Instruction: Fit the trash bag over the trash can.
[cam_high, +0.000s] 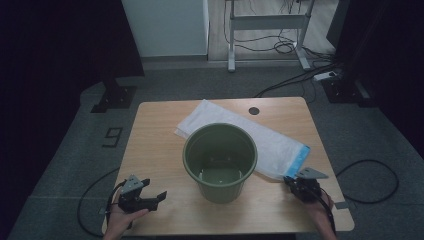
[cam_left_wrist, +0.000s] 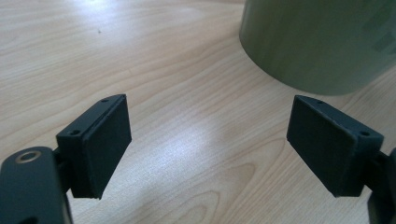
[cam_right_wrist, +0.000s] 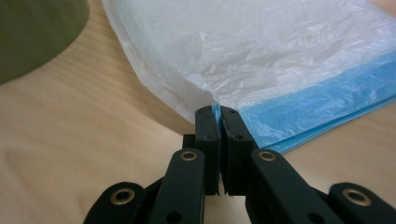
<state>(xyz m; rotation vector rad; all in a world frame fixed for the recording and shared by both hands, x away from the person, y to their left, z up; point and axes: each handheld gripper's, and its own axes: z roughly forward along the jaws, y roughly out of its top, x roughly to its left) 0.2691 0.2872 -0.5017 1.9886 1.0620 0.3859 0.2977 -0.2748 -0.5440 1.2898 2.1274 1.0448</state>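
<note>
A green plastic bucket (cam_high: 220, 160) stands upright in the middle of the wooden table (cam_high: 160, 150). Behind and to its right lies a flat white plastic bag with a blue edge (cam_high: 272, 145). My right gripper (cam_high: 291, 181) is at the bag's near corner. In the right gripper view its jaws are pressed together on the bag's (cam_right_wrist: 261, 60) corner, right gripper (cam_right_wrist: 218, 112) shut on the thin film. My left gripper (cam_high: 161, 196) rests near the table's front left, left gripper (cam_left_wrist: 210, 144) open with bare wood between its pads, and the bucket's wall (cam_left_wrist: 322, 42) just ahead.
A round dark grommet (cam_high: 254, 110) sits near the table's far edge. Cables (cam_high: 370, 187) lie on the grey floor to the right, and a desk frame (cam_high: 267, 30) stands farther back. Dark curtains flank the area.
</note>
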